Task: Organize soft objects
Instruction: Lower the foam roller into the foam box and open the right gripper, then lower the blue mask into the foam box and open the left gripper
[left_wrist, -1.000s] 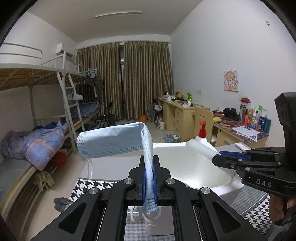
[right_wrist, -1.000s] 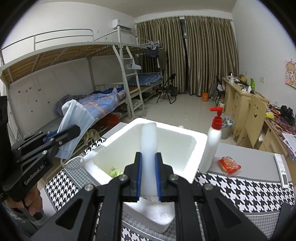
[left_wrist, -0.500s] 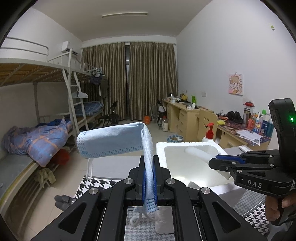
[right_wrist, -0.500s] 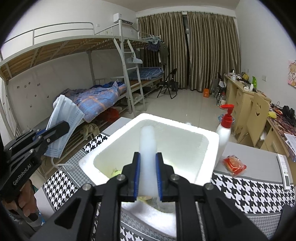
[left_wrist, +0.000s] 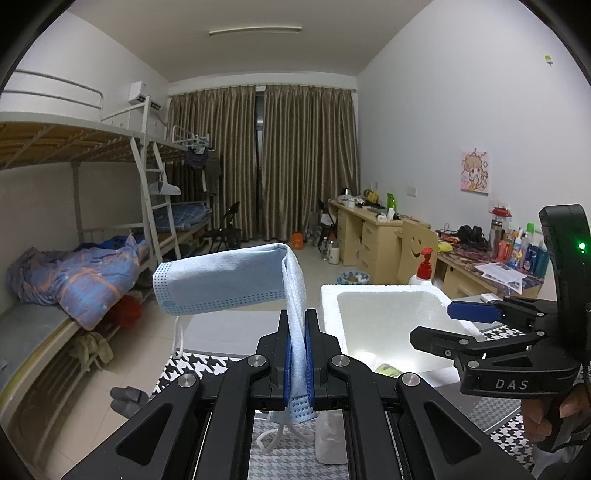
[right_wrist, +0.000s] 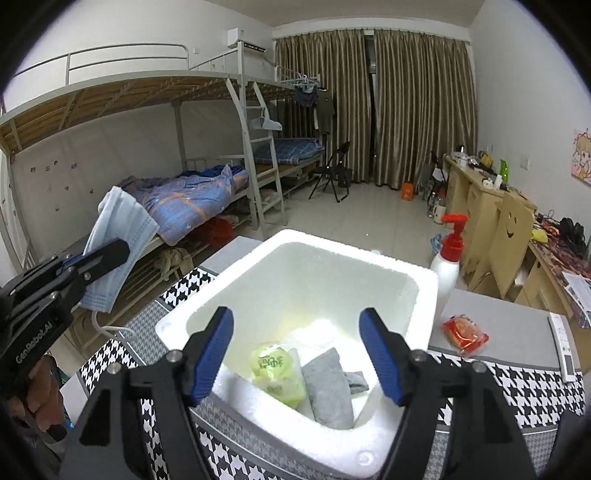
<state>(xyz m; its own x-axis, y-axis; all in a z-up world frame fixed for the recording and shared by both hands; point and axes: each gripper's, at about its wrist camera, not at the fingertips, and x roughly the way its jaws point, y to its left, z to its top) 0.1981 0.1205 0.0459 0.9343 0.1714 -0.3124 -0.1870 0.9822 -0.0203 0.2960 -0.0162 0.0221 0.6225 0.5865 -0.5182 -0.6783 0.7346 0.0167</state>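
My left gripper (left_wrist: 297, 354) is shut on a light blue face mask (left_wrist: 221, 280), which folds over above the fingers with its ear loops hanging below. From the right wrist view, that left gripper (right_wrist: 107, 254) and the mask (right_wrist: 118, 229) hang left of the white foam box (right_wrist: 424, 280). My right gripper (right_wrist: 297, 321) hovers over the box's near rim. Its jaws are opening, with nothing between the blue pads. In the box lie a green packet (right_wrist: 273, 363), a grey cloth (right_wrist: 328, 384) and something white. The left wrist view shows the right gripper (left_wrist: 436, 323) above the box (left_wrist: 328, 295).
A white pump bottle with a red top (right_wrist: 448, 254) stands against the box's right side. A red packet (right_wrist: 463, 332) and a white remote (right_wrist: 563, 343) lie on the houndstooth tablecloth (right_wrist: 517, 387). Bunk beds line the left wall, desks the right.
The right gripper's jaws have spread wide and the white soft roll they held is gone from between them. The left gripper still holds the mask in about the same place.
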